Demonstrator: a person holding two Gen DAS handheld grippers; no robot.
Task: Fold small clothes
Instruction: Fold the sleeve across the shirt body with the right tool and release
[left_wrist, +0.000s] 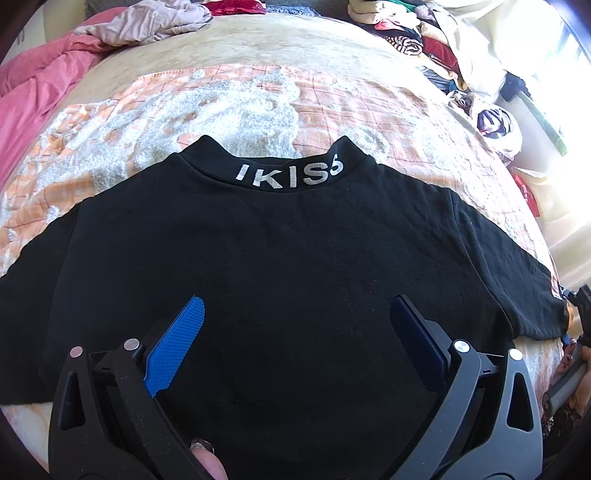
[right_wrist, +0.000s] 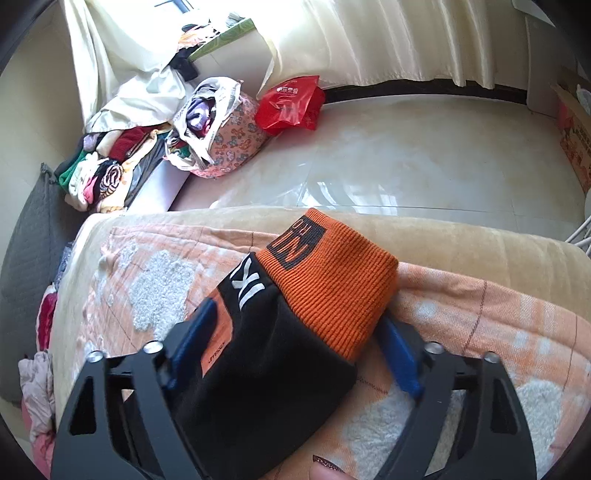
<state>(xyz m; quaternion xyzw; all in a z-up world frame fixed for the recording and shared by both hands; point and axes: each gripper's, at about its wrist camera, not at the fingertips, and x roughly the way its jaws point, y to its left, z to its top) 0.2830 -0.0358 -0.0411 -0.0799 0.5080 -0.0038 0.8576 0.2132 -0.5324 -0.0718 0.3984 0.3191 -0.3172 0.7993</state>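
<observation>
Your black sweatshirt lies flat on the bed's orange-and-white blanket, filling the lower centre of the left wrist view, collar toward the top, sleeves spread out so they can be folded inward. Your left gripper hovers over its body, jaws spread, nothing between them. In the right wrist view your right gripper straddles the sleeve end at lower centre, pads beside the cloth; I can't tell whether they pinch it yet. The cuff is ribbed orange with a dark logo; the collar carries white lettering.
</observation>
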